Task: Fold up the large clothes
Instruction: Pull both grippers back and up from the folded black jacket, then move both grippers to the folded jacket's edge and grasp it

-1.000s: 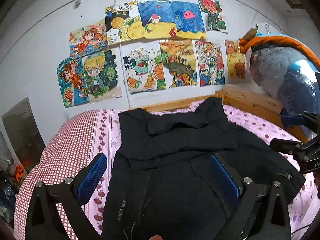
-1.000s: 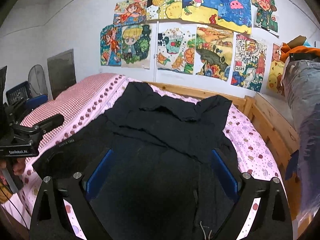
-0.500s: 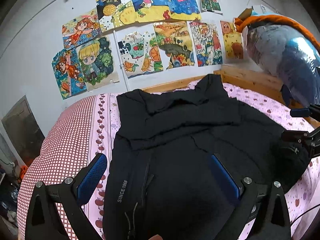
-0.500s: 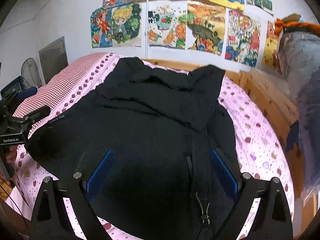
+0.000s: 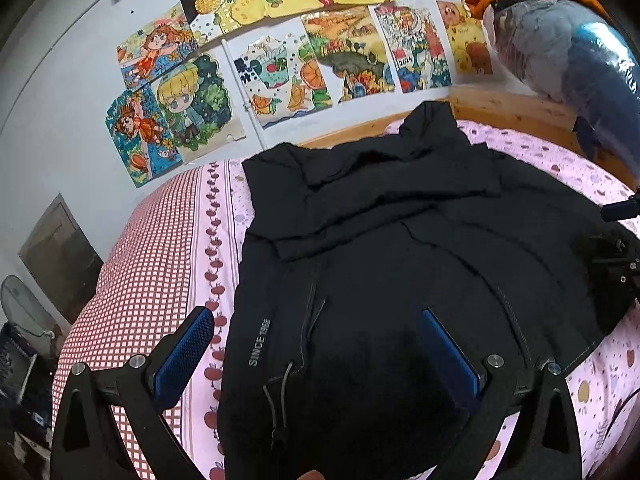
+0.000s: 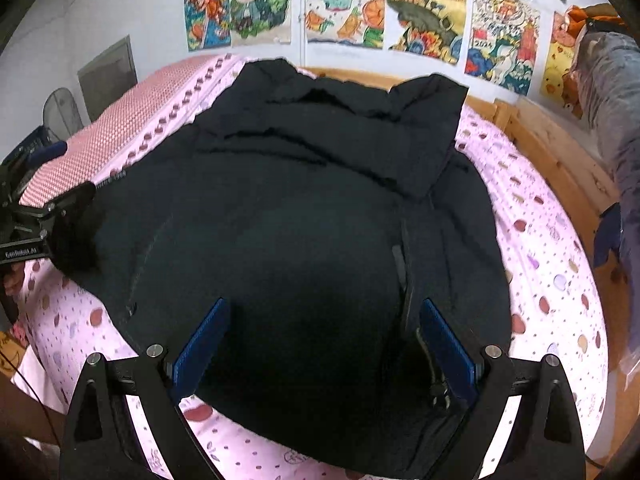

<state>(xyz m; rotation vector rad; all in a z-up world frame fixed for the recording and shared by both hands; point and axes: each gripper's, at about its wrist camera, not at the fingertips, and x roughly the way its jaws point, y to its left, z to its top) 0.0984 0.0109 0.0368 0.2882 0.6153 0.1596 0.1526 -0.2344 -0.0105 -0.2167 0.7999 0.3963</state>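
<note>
A large black jacket lies spread on the bed, its sleeves folded across the chest and its hem toward me; it also shows in the right wrist view. My left gripper is open and empty, low over the jacket's near left hem, by the "SINCE 1988" print. My right gripper is open and empty, low over the near right hem beside the zipper. Each gripper shows at the edge of the other's view, at a hem corner.
The bed has a pink dotted sheet and a red checked part. A wooden bed frame runs along the right. Drawings cover the wall. A bagged bundle sits at the right.
Both grippers have moved down and in toward the jacket's near hem. The jacket now fills more of both views. Both stay open.
</note>
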